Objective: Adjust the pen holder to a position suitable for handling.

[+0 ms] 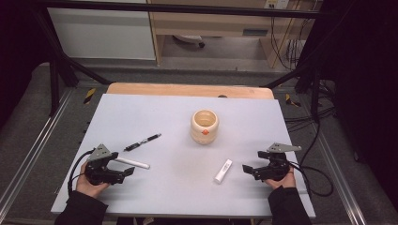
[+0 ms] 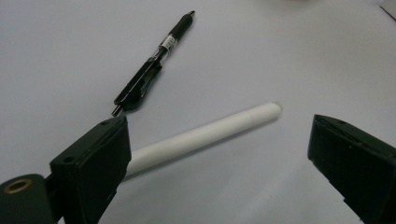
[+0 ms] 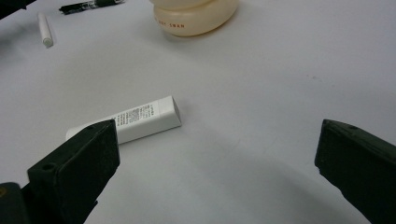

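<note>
Left gripper (image 1: 126, 172): we are keeping jaws wide, white pen (image 1: 133, 163) at 12 o'clock.
Right gripper (image 1: 247, 168): we are holding jaws wide, white tube (image 1: 223, 170) at 9 o'clock.

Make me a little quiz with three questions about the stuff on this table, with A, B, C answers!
1. Where does the white pen lie?
A. Inside the cup
B. On the table by the left hand-held gripper
C. On the floor

2. How many pens are on the table?
A. Two
B. Five
C. None

3. How are the jaws of the right hand-held gripper?
A. Shut on the white tube
B. Shut on the cup
C. Open, holding nothing

Answers:
1. B, the high view shows it flat on the table just beside that gripper.
2. A, there is the white pen and a black pen.
3. C, the right gripper view shows the jaws wide apart, with the white tube lying free on the table ahead and the cream cup farther off.
</note>
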`<state>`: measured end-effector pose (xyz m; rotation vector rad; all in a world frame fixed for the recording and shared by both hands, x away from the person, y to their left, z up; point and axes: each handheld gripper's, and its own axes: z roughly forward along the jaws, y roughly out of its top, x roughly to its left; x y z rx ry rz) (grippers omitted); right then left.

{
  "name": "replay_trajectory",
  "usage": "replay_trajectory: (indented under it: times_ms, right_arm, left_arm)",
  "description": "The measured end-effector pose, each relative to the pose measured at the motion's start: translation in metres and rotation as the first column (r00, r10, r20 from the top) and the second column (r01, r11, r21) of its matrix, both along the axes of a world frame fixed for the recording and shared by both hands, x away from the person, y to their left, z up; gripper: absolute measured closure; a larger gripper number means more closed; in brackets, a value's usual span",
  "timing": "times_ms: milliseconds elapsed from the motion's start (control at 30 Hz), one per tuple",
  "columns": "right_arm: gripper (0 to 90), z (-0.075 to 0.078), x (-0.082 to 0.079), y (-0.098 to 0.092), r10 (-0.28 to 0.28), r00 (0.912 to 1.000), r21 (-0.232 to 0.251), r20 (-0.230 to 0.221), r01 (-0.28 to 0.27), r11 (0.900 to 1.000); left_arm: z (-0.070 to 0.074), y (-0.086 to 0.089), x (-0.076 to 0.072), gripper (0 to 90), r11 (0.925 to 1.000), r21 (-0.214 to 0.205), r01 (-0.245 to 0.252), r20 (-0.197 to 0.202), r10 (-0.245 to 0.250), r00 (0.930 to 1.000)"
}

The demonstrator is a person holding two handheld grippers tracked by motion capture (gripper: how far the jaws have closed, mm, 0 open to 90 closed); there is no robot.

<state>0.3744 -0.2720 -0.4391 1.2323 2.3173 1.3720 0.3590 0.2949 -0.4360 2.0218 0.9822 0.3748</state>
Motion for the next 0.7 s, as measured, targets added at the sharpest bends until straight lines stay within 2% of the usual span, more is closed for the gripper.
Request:
replay_trajectory:
  times_ms: [267,700]
  right_arm:
    - [0.7,0.003,-0.001,0.003,0.007,0.9999,0.007,0.009,-0.007,1.0000]
    - [0.5,0.012,0.001,0.027,0.032,0.9987,-0.002,0.039,-0.032,0.9995]
  left_arm:
    - [0.000,0.001,-0.001,6.1,1.0000,-0.003,-0.005,0.000,0.005,1.0000]
    - [0.000,0.002,-0.001,6.3,0.9999,-0.009,-0.005,-0.001,0.005,1.0000]
